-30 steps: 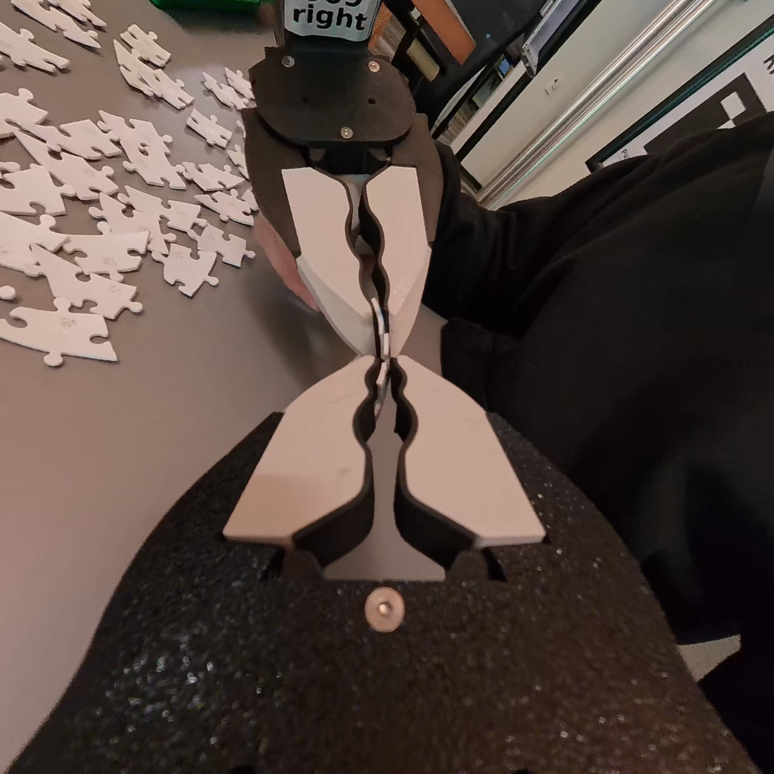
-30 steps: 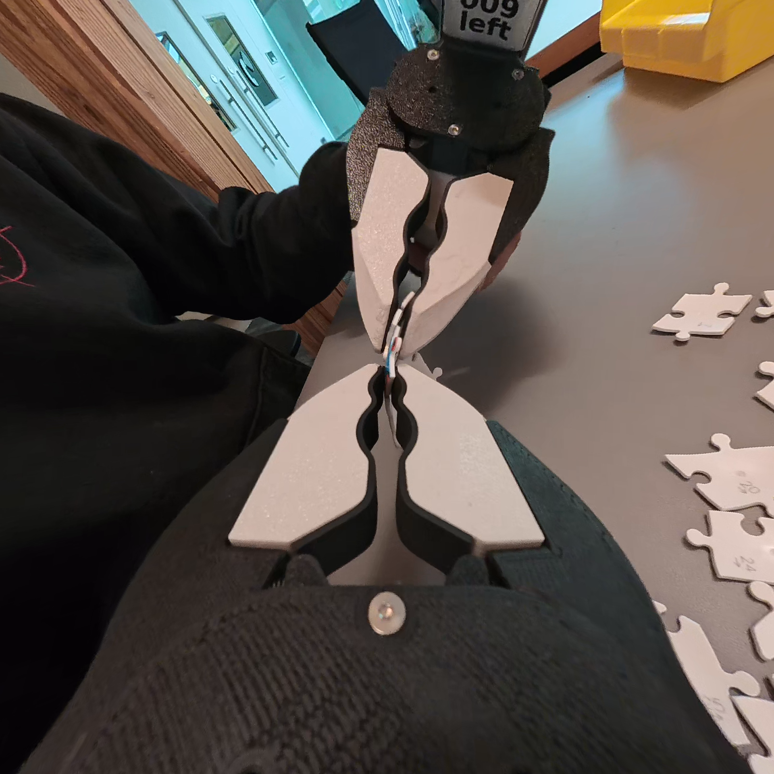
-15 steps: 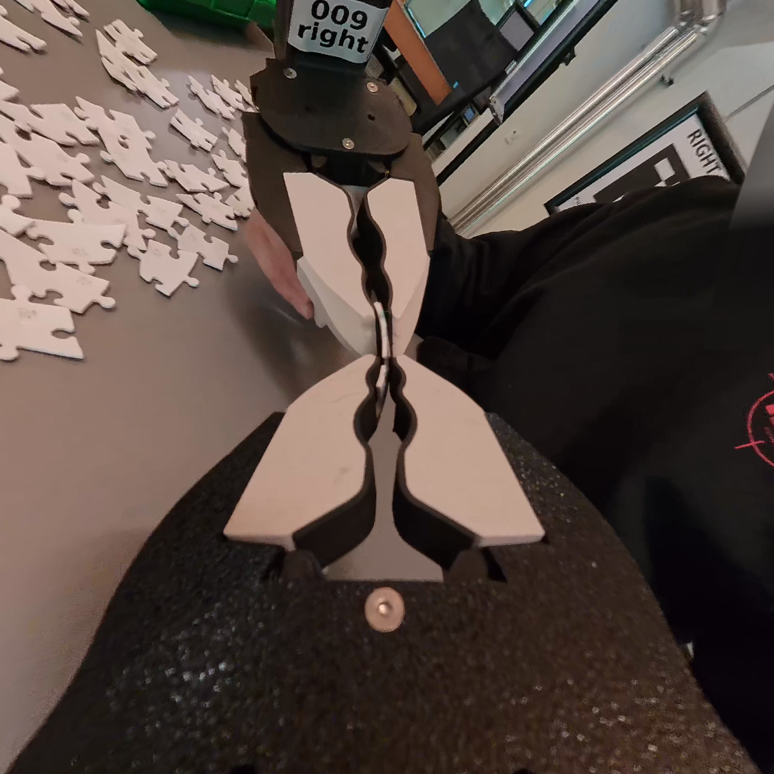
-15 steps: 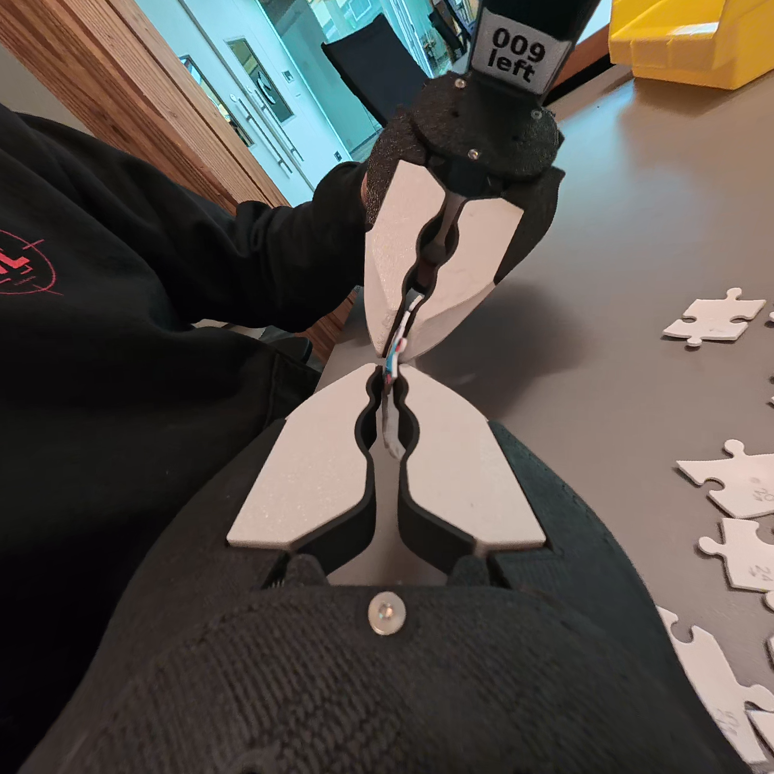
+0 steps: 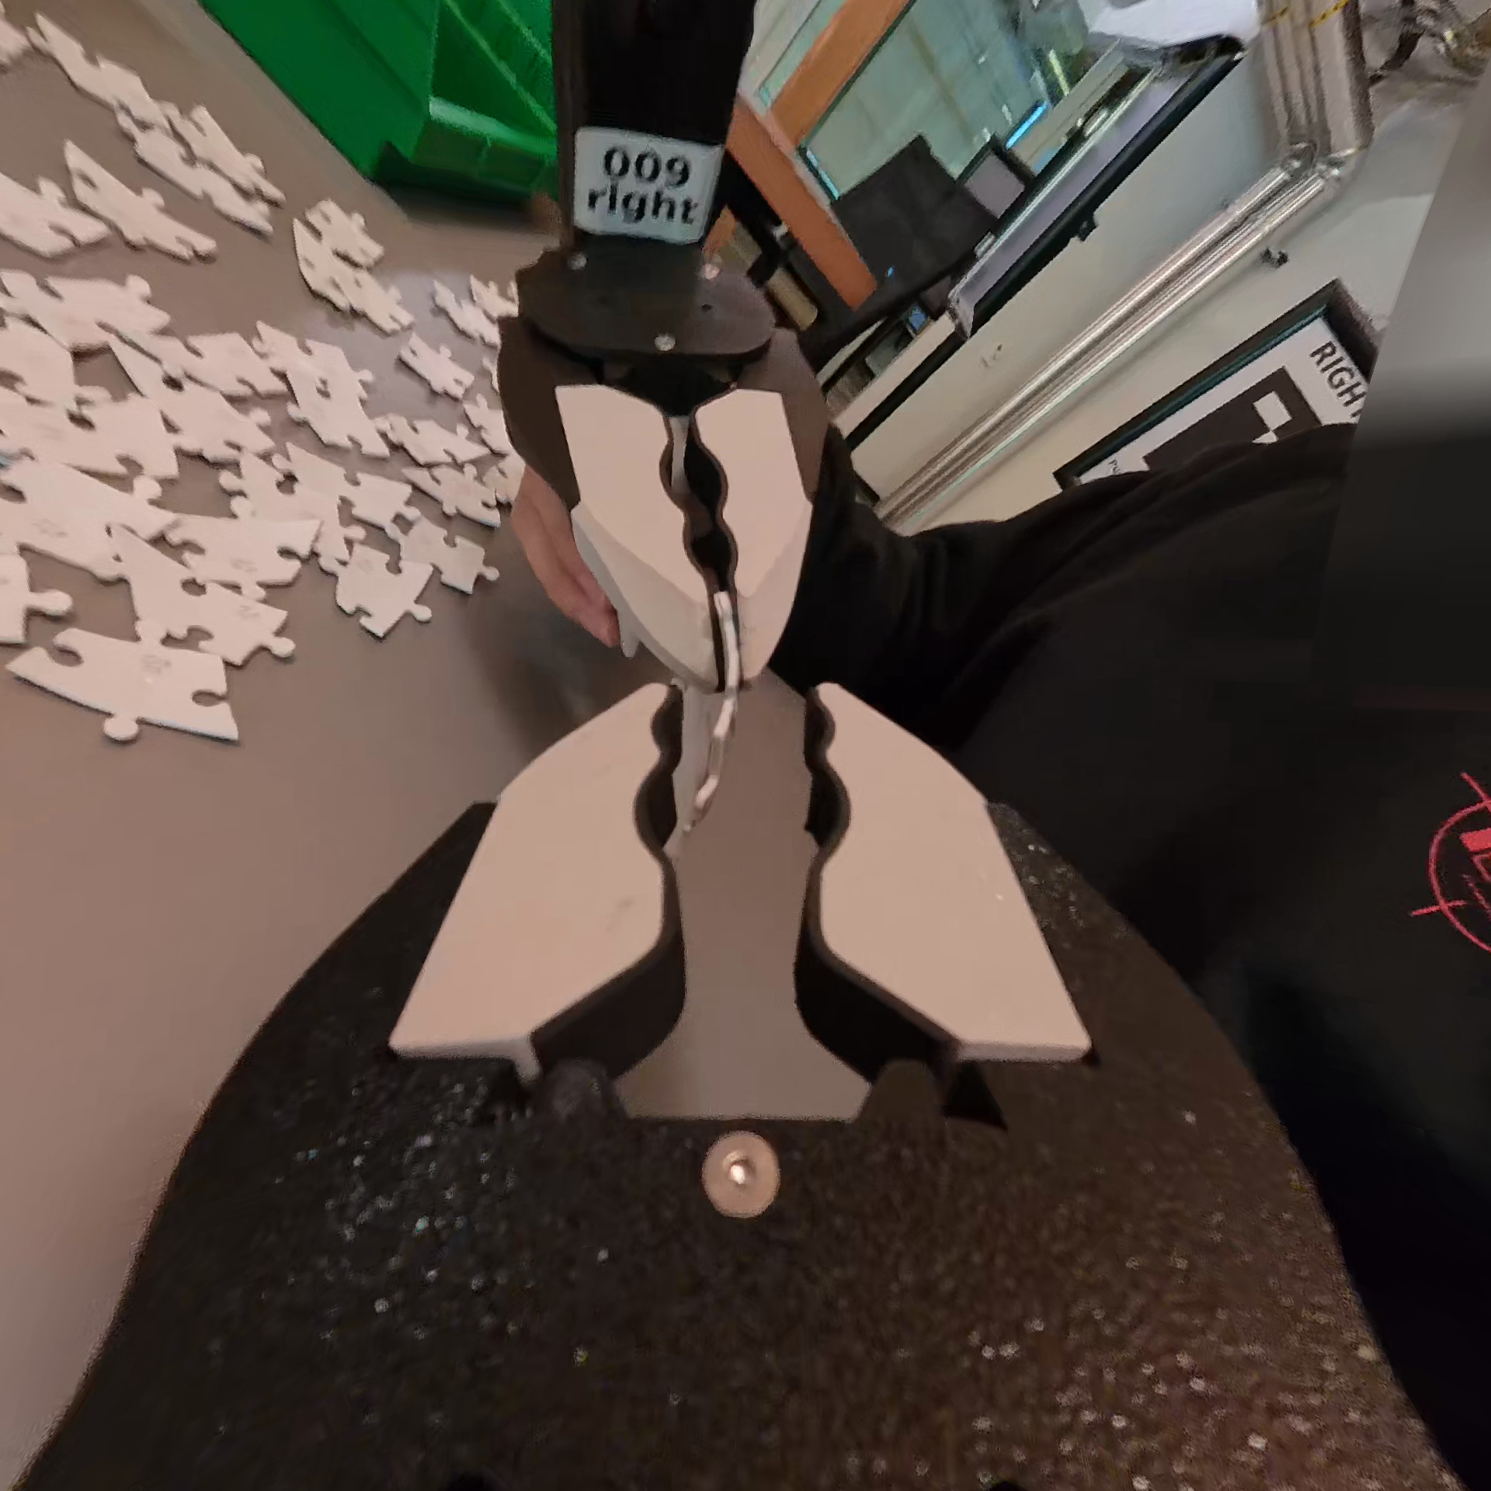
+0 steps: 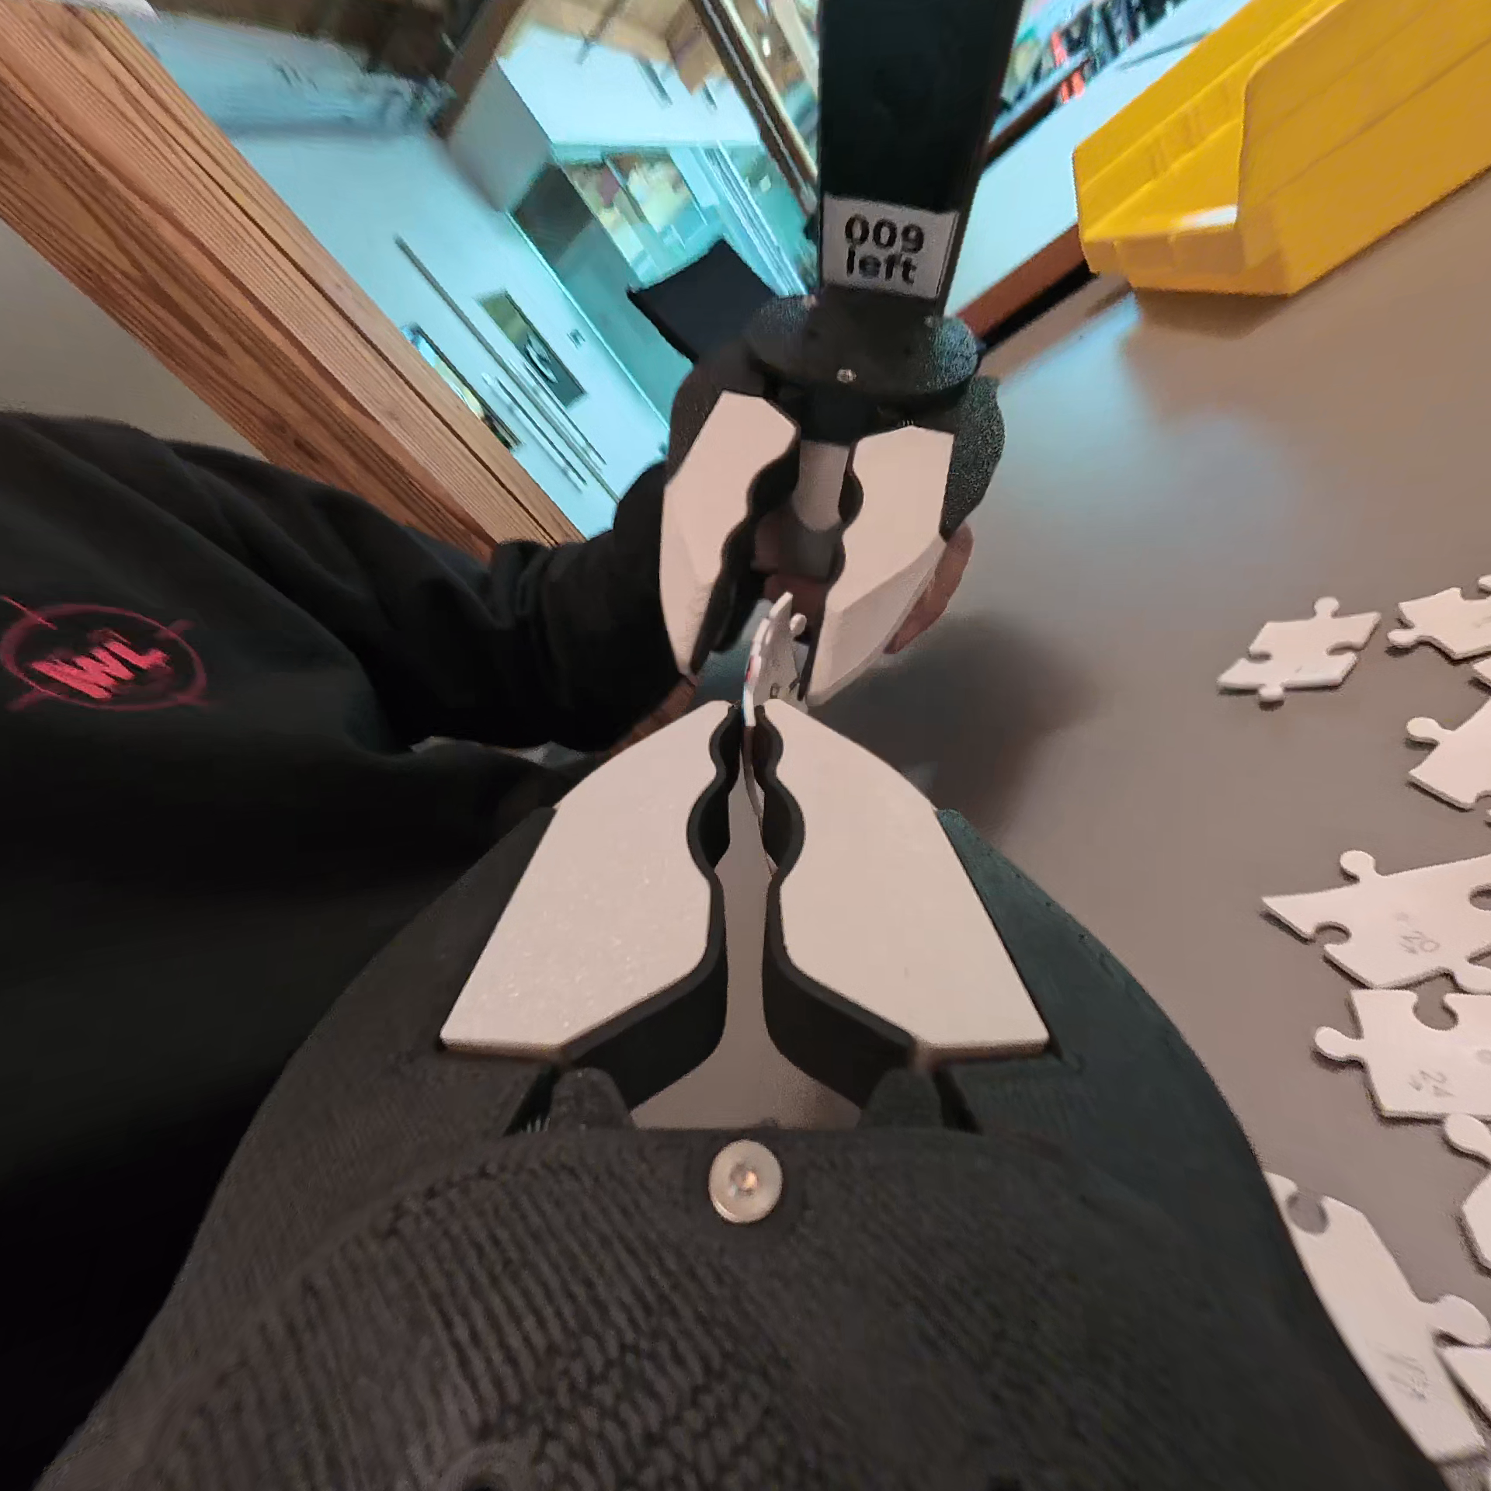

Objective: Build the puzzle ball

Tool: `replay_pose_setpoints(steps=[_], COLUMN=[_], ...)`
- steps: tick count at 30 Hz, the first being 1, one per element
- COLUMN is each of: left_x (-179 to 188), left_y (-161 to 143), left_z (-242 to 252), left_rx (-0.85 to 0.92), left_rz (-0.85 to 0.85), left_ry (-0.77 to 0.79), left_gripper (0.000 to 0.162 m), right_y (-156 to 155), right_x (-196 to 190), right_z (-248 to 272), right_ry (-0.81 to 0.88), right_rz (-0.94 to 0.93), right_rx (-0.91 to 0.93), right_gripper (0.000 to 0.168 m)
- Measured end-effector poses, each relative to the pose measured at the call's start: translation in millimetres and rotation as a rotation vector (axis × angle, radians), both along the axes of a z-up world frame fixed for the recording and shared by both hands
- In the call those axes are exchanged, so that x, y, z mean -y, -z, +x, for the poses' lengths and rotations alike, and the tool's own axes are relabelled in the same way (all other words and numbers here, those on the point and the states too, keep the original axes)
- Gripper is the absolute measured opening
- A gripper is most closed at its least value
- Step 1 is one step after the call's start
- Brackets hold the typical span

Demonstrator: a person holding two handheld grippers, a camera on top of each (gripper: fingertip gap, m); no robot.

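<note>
Two joined white puzzle pieces point(image 5: 706, 750) are held edge-on in the air between the two grippers, which face each other tip to tip. My right gripper point(image 6: 750, 710) is shut on them; in the left wrist view it point(image 5: 718, 674) comes in from above. My left gripper point(image 5: 738, 698) is open, its fingers apart on either side of the pieces, which lie near its left finger. In the right wrist view the left gripper point(image 6: 750, 678) is open around the free end of the pieces point(image 6: 774, 653).
Many loose white puzzle pieces point(image 5: 202, 484) lie on the grey table point(image 5: 242, 887) at the left, more point(image 6: 1412, 928) at the right. A green bin point(image 5: 419, 97) and a yellow bin point(image 6: 1291, 177) stand at the back. The person's dark sleeves are close behind both grippers. Both grippers' tips are close together, under 4 cm apart.
My left gripper has opened and let go of the joined pieces. My right gripper stays shut on them. Both grippers have tilted a little.
</note>
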State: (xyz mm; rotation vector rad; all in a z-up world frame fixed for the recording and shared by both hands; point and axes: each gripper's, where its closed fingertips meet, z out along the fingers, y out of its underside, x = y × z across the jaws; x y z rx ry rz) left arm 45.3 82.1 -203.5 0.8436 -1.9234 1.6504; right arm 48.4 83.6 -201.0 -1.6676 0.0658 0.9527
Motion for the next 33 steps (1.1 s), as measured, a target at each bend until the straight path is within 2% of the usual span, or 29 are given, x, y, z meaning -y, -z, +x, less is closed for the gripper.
replay_pose_setpoints(steps=[6, 8, 11, 14, 17, 20, 21, 23, 24, 32, 33], left_x=[-9, -7, -3, -2, -4, -7, -7, -7, -6, -4, -2], left_y=[-3, 0, 2, -1, -5, -8, -7, -8, -9, -11, -12], left_z=[-1, -4, -6, -5, -1, 3, 4, 3, 2, -1, -3], left_rx=[0.060, 0.073, 0.099, 0.108, 0.083, 0.062, 0.059, 0.065, 0.069, 0.121, 0.115], left_rz=[0.012, 0.024, 0.034, 0.002, -0.045, -0.079, -0.080, -0.085, -0.084, 0.001, 0.004], left_ry=[-0.018, -0.008, -0.002, -0.009, -0.047, -0.081, -0.090, -0.090, -0.087, -0.072, -0.058], left_gripper=[0.018, 0.016, 0.003, 0.002, 0.001, 0.001, 0.001, 0.001, 0.001, 0.006, 0.011], right_y=[-19, -21, -22, -23, -24, -19, -17, -15, -16, -20, -21], right_x=[4, 4, 4, 4, 5, 2, 0, -3, -4, -1, -2], right_z=[8, 10, 10, 14, 17, 14, 13, 11, 11, 7, 8], right_ry=[0.011, 0.018, 0.020, 0.044, 0.068, 0.073, 0.072, 0.074, 0.078, 0.031, 0.040], right_rz=[0.087, 0.096, 0.104, 0.120, 0.130, 0.111, 0.103, 0.109, 0.115, 0.114, 0.118], right_rx=[-0.146, -0.158, -0.167, -0.163, -0.160, -0.120, -0.105, -0.079, -0.076, -0.128, -0.132], right_gripper=[0.003, 0.002, 0.002, 0.004, 0.020, 0.027, 0.026, 0.008, 0.005, 0.003, 0.003])
